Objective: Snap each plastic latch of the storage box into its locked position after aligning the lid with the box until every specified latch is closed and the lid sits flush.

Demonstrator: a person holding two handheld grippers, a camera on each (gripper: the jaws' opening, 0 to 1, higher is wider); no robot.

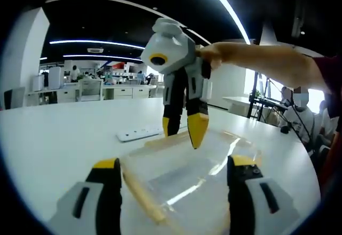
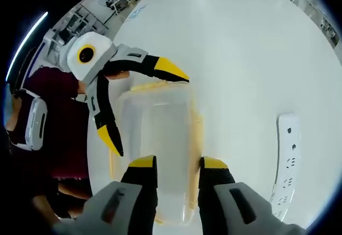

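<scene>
Box: a clear rectangular plastic storage box (image 1: 187, 179) with its clear lid on sits on the white table (image 1: 59, 139); in the right gripper view the same box (image 2: 160, 139) lies just ahead of the jaws. Nothing can be made out inside it through the glare.
Latches: pale yellow plastic latches (image 2: 196, 139) run along the box edges; one long strip (image 1: 143, 195) lies on the near left side in the left gripper view. Whether any is snapped down cannot be told.
Axis: in the right gripper view the box's long axis runs away from the camera, along the jaws.
Left gripper: the grey, black and yellow-tipped left gripper (image 1: 173, 166) has its jaws spread wide, one on each side of the box's near end, gripping nothing. Seen from the other side, the left gripper (image 2: 149, 112) stands over the box's far corner.
Right gripper: the matching right gripper (image 2: 177, 163) has jaws apart above the lid; in the left gripper view it (image 1: 184, 131) points down at the lid, held by a hand (image 1: 211, 53).
Other: a white power strip (image 2: 287, 155) lies beside the box.
Writing: none readable.
</scene>
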